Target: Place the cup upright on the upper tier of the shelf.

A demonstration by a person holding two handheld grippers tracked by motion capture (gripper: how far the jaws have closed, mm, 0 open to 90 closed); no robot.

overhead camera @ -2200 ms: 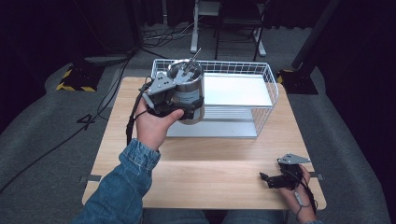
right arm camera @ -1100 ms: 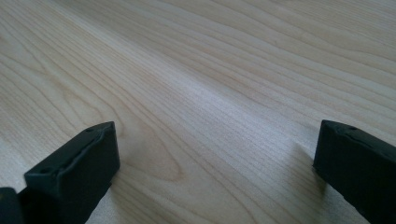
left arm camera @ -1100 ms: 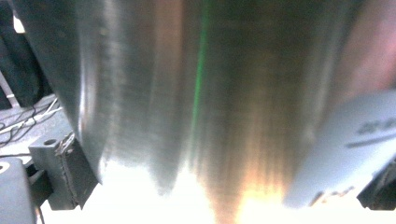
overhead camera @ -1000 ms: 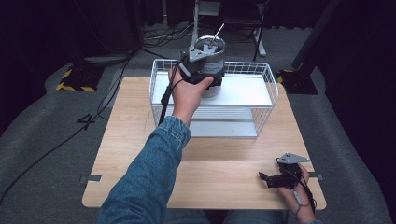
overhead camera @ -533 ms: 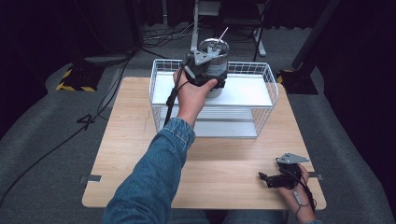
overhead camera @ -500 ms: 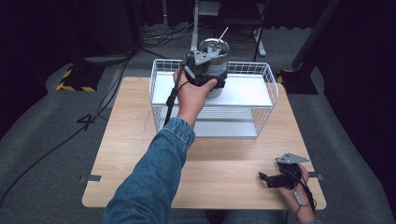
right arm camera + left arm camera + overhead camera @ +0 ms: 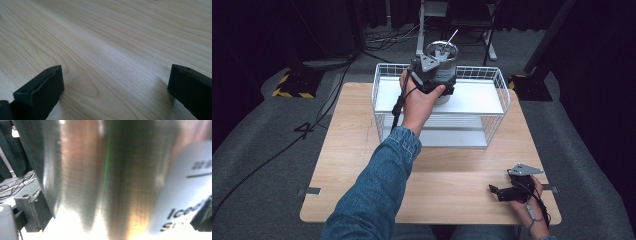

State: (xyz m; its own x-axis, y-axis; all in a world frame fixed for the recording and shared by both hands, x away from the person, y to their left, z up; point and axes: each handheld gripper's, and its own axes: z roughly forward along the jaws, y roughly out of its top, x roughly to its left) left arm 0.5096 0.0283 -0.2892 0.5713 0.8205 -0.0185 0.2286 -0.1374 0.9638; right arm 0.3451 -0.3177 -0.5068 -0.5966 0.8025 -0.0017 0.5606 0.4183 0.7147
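Observation:
A brushed steel cup [image 7: 443, 56] with a thin stick poking out of its top stands upright over the white shelf of a wire basket [image 7: 504, 95], near the basket's back middle. My left gripper [image 7: 428, 80] is shut on the cup's side, held by a hand in a denim sleeve. In the left gripper view the cup's metal wall and white label [image 7: 175, 195] sit close between the jaws of my left gripper [image 7: 120, 216]. I cannot tell whether the cup's base touches the shelf. My right gripper [image 7: 496, 191] rests open on the wooden table [image 7: 357, 155] at the front right, with bare wood between the jaws of that right gripper [image 7: 115, 87].
The white wire basket takes up the table's far half, with a lower shelf [image 7: 452, 137] under the upper one. Cables [image 7: 332, 95] trail over the grey floor to the left. Stand legs [image 7: 489, 47] rise behind the basket.
The left hand carried the cup from the basket's left corner to its back middle. Over the last half second it barely shifted. The right gripper stayed put.

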